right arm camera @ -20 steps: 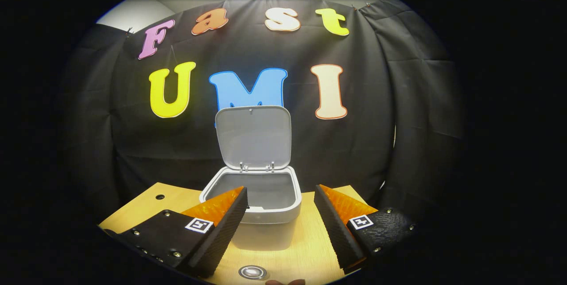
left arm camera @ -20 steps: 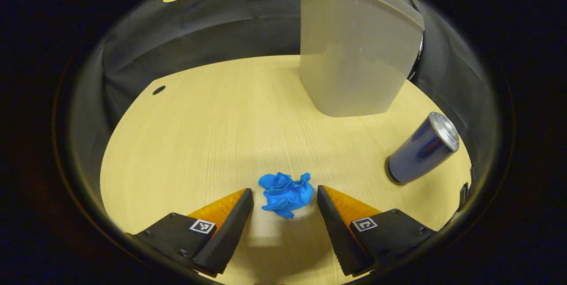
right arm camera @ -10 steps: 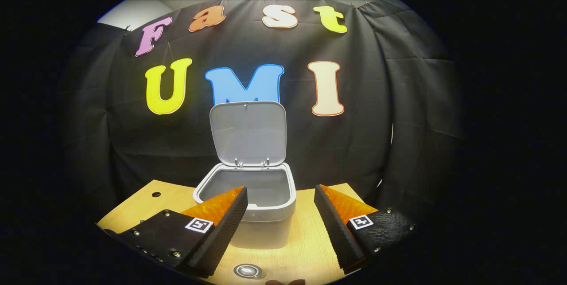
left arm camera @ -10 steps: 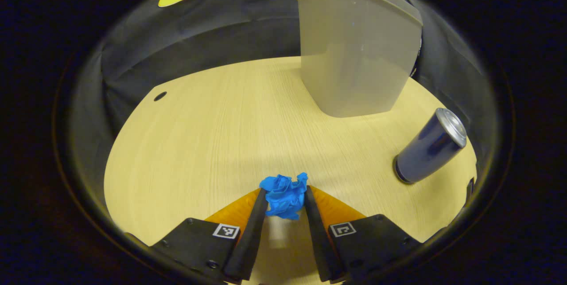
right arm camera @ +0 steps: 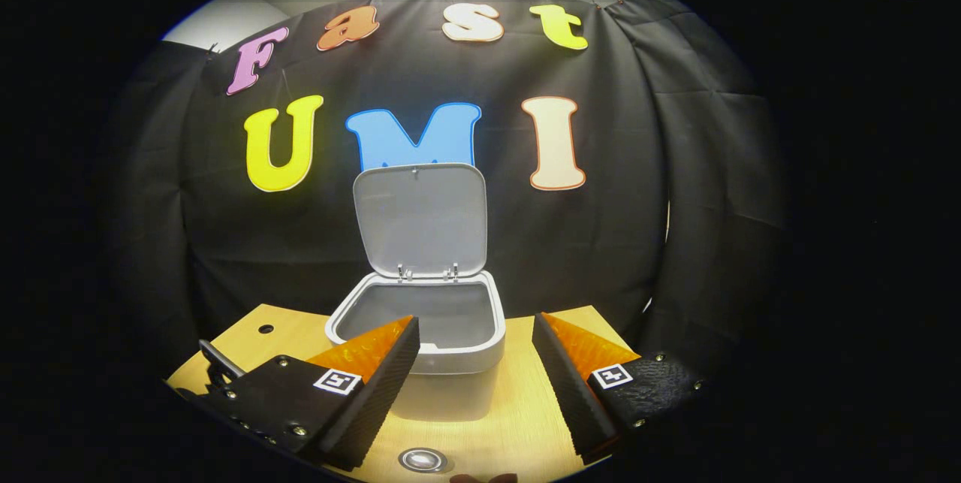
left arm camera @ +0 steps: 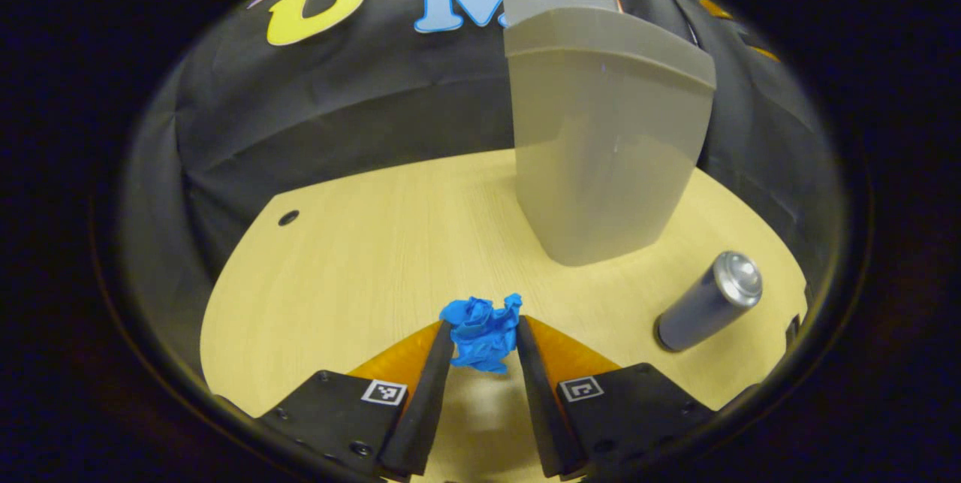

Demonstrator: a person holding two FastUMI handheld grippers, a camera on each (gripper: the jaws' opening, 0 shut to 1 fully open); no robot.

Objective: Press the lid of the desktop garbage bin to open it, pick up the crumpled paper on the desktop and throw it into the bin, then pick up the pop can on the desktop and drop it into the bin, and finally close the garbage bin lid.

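**Paper gripped, bin open**

Left gripper: the fingers are closed on the paper, a crumpled blue wad with sharp folds, pressed from both sides. Whether the wad touches the worktop cannot be told. The worktop is pale wood-grain laminate with a small dark round hole near its far left edge.

Bin: grey matte plastic, tapering toward its base, standing upright on the worktop beyond and to the right of the paper. In the right gripper view the bin is a rounded rectangle with a thick rim, and its lid stands upright on two rear hinges, inner face smooth.

Can: a slim dark cylinder with a silver metal top, standing on the worktop to the right of the bin's base, apart from it. No legible label.

Right gripper: fingers spread apart, holding nothing, in front of the bin. Each finger carries a small square black-and-white marker.
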